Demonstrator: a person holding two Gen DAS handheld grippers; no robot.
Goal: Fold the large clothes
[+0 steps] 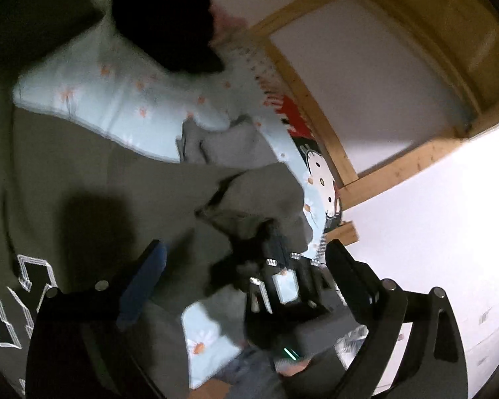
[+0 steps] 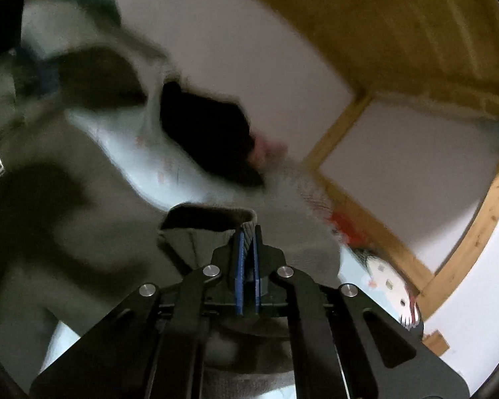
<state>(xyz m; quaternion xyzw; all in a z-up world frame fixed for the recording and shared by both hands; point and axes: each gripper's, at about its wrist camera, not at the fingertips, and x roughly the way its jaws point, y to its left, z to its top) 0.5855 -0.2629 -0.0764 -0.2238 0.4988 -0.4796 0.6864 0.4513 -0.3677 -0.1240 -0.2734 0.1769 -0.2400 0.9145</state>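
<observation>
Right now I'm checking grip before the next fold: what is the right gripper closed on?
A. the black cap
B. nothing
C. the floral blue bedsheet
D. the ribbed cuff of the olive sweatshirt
D: in the right wrist view the right gripper has its blue pads pinched on the ribbed cuff of the olive sweatshirt.

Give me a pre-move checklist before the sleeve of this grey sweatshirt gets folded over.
1. Right tongs shut on the ribbed cuff: ok.
2. Left tongs open, nothing between the pads: ok.
3. Grey sweatshirt lying flat on the floral bedding: not ok, cloth is bunched near the cuff.
4. Black garment clear of the sweatshirt: cannot tell, pictures are blurred.
5. Room toward the wooden bed frame: ok.
</observation>
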